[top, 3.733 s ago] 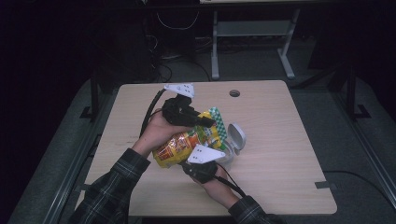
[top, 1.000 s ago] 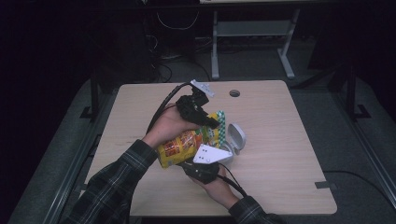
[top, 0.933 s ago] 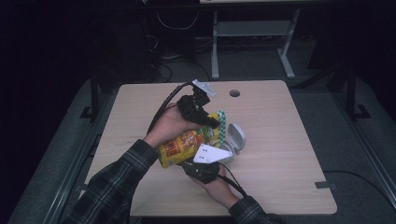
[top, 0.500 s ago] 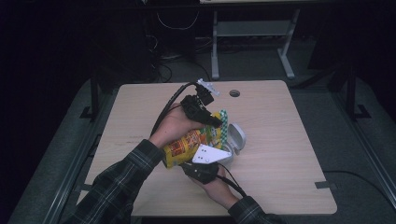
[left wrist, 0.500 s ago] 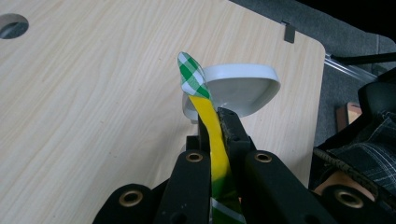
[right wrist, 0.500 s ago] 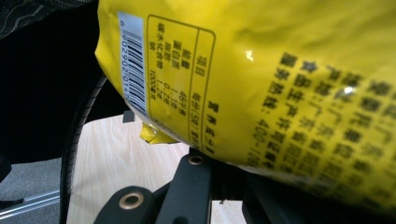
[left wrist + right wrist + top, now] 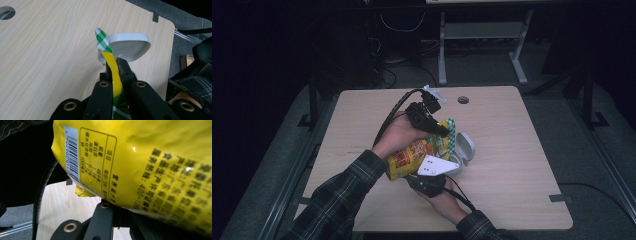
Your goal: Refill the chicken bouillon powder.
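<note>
My left gripper (image 7: 116,67) jaws pinched on yellow snack bag (image 7: 414,155) top seam | right gripper (image 7: 432,172) clamps bag's lower edge | bag held above wooden table (image 7: 522,150), white bowl (image 7: 130,47) beside | dark room | right gripper view: barcode (image 7: 72,155).

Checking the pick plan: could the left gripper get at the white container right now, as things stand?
Probably not yet. The left gripper is shut on the yellow bag's top edge, so its jaws are taken. The white container lies just beyond on the table, nothing between; it would need to let go first.
</note>
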